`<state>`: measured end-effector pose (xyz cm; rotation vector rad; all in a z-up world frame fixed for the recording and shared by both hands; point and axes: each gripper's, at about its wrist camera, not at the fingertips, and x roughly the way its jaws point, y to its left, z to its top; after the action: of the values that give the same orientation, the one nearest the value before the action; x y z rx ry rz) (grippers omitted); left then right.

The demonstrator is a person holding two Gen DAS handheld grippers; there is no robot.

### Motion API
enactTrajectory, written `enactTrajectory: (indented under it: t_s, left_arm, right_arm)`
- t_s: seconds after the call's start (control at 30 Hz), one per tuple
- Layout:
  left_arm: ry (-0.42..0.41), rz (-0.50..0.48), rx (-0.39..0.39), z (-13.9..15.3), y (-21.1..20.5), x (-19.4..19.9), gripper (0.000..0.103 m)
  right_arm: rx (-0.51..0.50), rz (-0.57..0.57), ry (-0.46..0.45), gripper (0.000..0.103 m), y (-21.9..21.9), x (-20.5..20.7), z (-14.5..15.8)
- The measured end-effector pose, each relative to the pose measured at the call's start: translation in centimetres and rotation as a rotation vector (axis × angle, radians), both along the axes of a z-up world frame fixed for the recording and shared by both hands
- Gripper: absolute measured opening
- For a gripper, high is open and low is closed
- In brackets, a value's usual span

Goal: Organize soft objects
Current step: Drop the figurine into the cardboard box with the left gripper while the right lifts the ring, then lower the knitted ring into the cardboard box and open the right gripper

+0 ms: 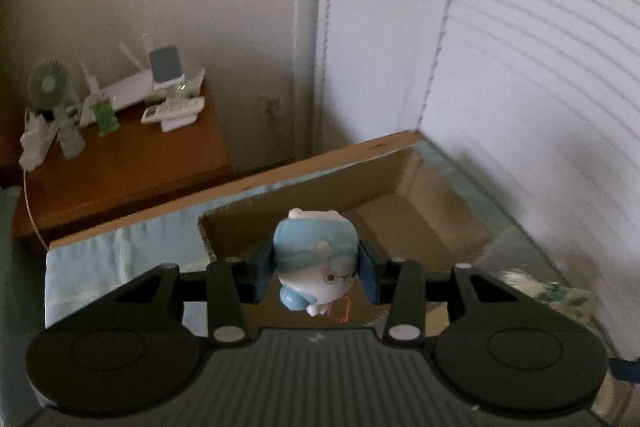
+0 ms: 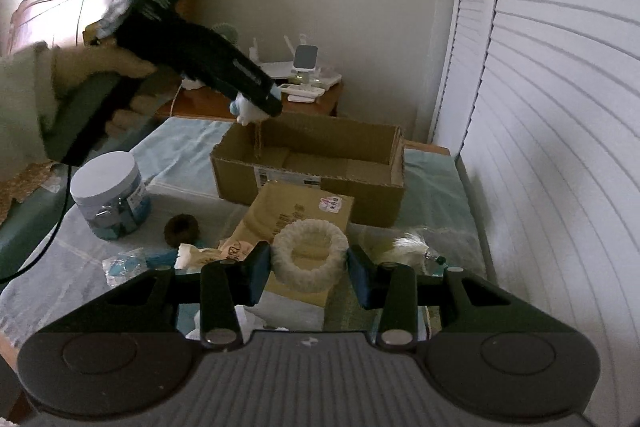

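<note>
My left gripper (image 1: 316, 267) is shut on a small blue and white soft toy (image 1: 316, 259) and holds it above the open cardboard box (image 1: 420, 219). In the right wrist view the left gripper (image 2: 256, 107) hangs over the box's (image 2: 316, 179) left end with the toy (image 2: 244, 109) between its fingers. My right gripper (image 2: 308, 275) is open; a white knitted ring (image 2: 310, 253) lies on a brown envelope (image 2: 292, 215) between its fingers, not gripped.
On the bed's light blue sheet (image 2: 188, 155) are a white-lidded jar (image 2: 110, 195), a dark brown ball (image 2: 182, 229), a white tuft (image 2: 408, 247) and small packets (image 2: 124, 265). A wooden nightstand (image 1: 132, 155) with a fan and router stands behind. Slatted doors (image 2: 560, 107) at right.
</note>
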<state>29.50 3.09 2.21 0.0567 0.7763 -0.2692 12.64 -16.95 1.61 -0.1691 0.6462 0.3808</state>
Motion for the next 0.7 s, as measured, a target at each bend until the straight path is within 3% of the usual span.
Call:
enactTrajectory:
  t_s: [0.1,0.17,0.23,0.43,0.7]
  left_arm:
    - [0.03,0.024,-0.004,-1.1,0.4,0.6,0.047]
    - [0.042,0.043,-0.016,-1.4,0.8,0.6,0.075]
    - [0.01,0.047,-0.019,-1.1,1.0,-0.2,0.084]
    - [-0.081,0.055,-0.029,0.4,2.0,-4.2,0.096]
    - [-0.136,0.082,-0.036,0.5,3.5,-12.3,0.101]
  right_arm:
    - [-0.005,-0.005,0.005,0.047,-0.1,0.2,-0.1]
    - [-0.008,-0.007,0.008,0.047,-0.1,0.3,-0.2]
    - [-0.009,-0.007,0.009,0.047,0.0,0.3,-0.2]
    - [-0.013,0.0,0.008,0.047,0.5,0.5,-0.1]
    - [-0.021,0.032,-0.008,0.047,1.8,1.8,0.4]
